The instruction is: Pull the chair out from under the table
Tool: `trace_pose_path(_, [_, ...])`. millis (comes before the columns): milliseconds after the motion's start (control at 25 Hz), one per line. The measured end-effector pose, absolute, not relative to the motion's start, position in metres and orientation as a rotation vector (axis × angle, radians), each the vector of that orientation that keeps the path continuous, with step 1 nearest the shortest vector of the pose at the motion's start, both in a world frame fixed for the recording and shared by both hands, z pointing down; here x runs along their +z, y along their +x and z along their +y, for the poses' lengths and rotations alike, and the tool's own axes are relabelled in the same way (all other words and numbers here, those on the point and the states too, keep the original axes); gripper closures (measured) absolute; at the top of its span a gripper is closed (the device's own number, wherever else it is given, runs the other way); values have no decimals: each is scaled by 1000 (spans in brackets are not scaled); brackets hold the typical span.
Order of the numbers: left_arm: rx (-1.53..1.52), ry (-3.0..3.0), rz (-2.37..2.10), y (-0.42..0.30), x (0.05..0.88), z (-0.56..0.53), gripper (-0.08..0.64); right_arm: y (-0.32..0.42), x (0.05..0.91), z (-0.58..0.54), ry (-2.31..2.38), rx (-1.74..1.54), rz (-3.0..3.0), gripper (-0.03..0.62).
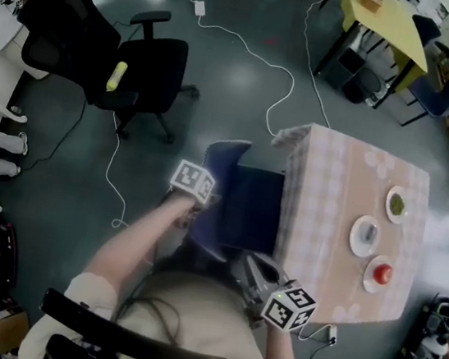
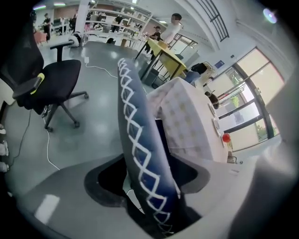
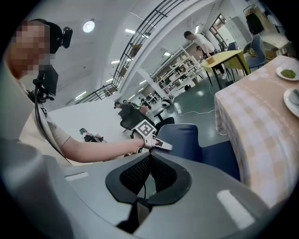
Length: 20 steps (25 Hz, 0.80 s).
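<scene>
Here, stretches the left arm forward and down, with the left hand-held gripper clamped on the backrest of the blue chair, its seat half under the checked surface. Holds the right hand-held gripper low, jaws together, empty. All around, grey floor, a black office chair.

The table, draped in a pale checked cloth, carries three small plates in a row along the side farthest from its chair. The first plate holds green food, the middle plate a grey item, and the last plate something red. The grey floor bears the table. A blue chair stands against the table's left edge. A white cable trails away from the table's upper-left corner, and a black office chair stands well to the left of the table.
</scene>
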<state>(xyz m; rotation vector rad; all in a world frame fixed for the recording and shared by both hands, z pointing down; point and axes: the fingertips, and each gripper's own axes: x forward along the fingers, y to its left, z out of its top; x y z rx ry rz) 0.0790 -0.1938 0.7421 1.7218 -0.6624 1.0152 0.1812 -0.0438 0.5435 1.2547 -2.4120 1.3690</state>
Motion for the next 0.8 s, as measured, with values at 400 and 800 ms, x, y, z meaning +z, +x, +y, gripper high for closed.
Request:
trace_pose_path(400, [1141, 1745, -710, 66, 756, -201, 445, 172, 546, -60, 1098, 1343, -2467, 580])
trace_pose_path(800, [1055, 1675, -573, 66, 752, -188, 349, 86, 542, -58, 1237, 1367, -2436, 580])
